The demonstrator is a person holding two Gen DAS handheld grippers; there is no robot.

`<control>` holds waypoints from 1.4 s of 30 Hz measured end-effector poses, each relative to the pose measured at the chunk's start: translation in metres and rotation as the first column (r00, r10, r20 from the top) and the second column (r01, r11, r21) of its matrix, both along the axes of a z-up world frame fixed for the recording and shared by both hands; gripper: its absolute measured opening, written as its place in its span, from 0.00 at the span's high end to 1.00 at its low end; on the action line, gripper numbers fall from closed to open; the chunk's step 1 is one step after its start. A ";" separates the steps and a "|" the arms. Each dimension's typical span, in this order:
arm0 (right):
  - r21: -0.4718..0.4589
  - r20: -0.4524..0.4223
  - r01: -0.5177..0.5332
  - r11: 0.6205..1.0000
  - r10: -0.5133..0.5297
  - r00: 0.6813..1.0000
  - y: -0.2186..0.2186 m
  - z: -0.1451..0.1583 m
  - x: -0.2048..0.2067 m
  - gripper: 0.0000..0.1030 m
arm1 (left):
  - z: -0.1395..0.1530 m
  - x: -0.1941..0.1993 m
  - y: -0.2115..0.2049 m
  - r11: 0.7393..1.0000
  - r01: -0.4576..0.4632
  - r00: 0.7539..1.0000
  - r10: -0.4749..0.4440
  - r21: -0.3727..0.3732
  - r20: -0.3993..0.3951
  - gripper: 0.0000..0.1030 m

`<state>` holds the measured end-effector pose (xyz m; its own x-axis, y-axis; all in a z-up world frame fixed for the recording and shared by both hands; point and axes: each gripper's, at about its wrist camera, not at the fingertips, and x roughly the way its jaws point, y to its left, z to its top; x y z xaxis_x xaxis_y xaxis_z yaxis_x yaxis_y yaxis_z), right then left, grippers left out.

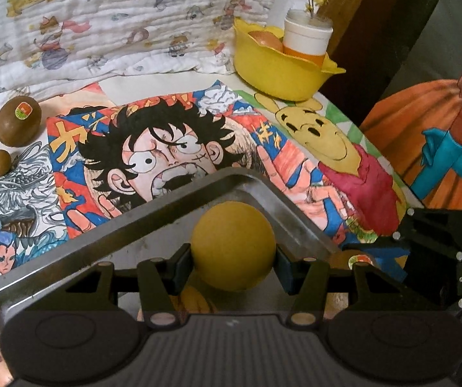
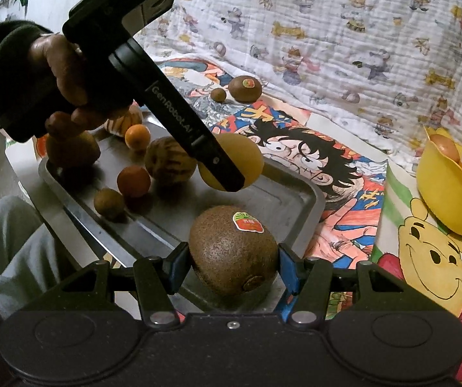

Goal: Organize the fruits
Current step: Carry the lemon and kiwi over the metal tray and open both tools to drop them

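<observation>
The left claw pinches a round yellow fruit above the grey metal tray's 12 o'clock corner. The right claw pinches a brown stickered kiwi, long axis pointing 4 o'clock, over the tray's near rim.

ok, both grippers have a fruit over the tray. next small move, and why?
Probably carry the right gripper with its kiwi out past the tray rim toward the kiwi on the drawings. Like fruits seem to gather there, and the left gripper with the yellow fruit sits farther back.
</observation>
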<state>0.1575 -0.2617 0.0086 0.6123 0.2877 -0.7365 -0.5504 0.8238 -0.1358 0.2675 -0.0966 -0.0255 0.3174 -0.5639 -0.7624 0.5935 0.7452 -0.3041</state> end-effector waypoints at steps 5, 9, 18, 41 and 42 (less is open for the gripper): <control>-0.020 -0.016 -0.009 1.000 0.009 1.000 0.001 -0.004 -0.001 0.43 | -0.001 -0.003 -0.003 0.999 0.014 1.000 -0.015 0.033 0.027 0.44; -0.030 -0.020 -0.009 1.000 0.009 1.000 0.002 -0.007 -0.002 0.43 | -0.001 -0.007 -0.006 0.998 0.026 0.998 -0.029 0.052 0.050 0.44; -0.027 -0.030 0.001 1.000 -0.002 1.000 0.000 -0.009 -0.002 0.42 | -0.001 -0.010 -0.009 0.997 0.033 0.997 -0.037 0.066 0.066 0.43; -0.014 -0.020 0.004 1.000 -0.004 1.000 0.003 -0.004 -0.004 0.28 | 0.017 -0.016 -0.002 1.000 0.012 0.999 -0.012 0.003 0.033 0.25; -0.014 -0.018 0.004 1.000 -0.004 1.000 0.003 -0.002 -0.004 0.26 | 0.021 -0.017 -0.001 1.000 0.006 0.999 -0.006 -0.004 0.040 0.20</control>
<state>0.1532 -0.2582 0.0065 0.5999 0.2751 -0.7513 -0.5494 0.8243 -0.1369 0.2502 -0.0974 -0.0045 0.3441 -0.5691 -0.7469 0.6093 0.7405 -0.2835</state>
